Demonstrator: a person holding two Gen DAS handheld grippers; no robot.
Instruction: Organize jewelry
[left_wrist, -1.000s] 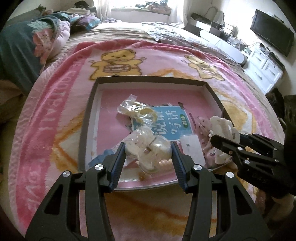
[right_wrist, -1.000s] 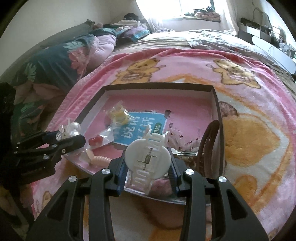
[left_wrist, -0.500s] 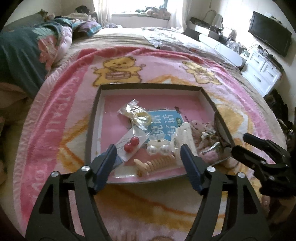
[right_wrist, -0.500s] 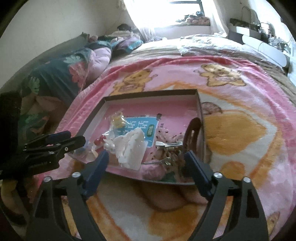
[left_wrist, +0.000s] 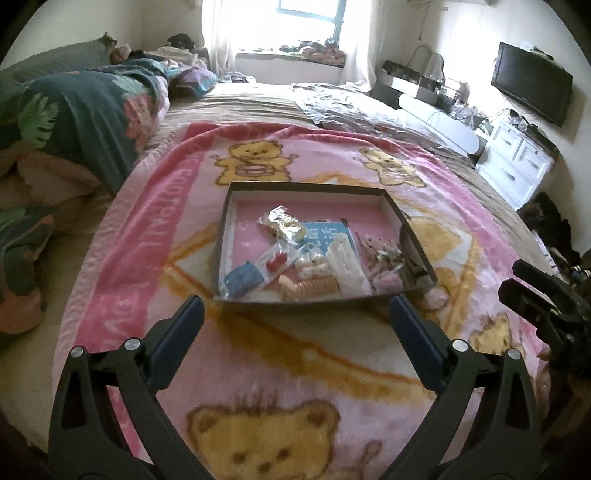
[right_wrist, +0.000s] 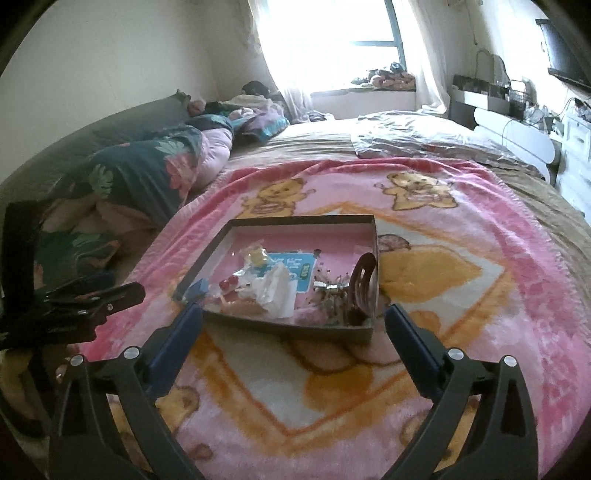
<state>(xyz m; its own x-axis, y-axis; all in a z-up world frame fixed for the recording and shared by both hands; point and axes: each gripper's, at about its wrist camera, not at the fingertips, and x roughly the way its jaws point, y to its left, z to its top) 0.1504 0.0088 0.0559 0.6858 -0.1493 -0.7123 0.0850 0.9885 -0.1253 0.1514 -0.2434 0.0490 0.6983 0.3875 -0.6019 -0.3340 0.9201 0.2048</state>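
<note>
Both claws, left gripper (left_wrist: 295, 314) and right gripper (right_wrist: 293, 323), released, hover before the centre-frame tray (left_wrist: 314, 301) on the pink blanket (left_wrist: 147, 240); quilt (left_wrist: 74, 122) upper left.

The left tongs (left_wrist: 295, 314) stand wide apart and empty above the pink bear blanket (left_wrist: 280, 369). Ahead of their tips sits the dark shallow box (left_wrist: 314, 188), holding a white hair claw (left_wrist: 347, 266), red beads (left_wrist: 275, 261) and a blue card (left_wrist: 325, 236). The right tongs (left_wrist: 532, 284) show at the right edge.
</note>
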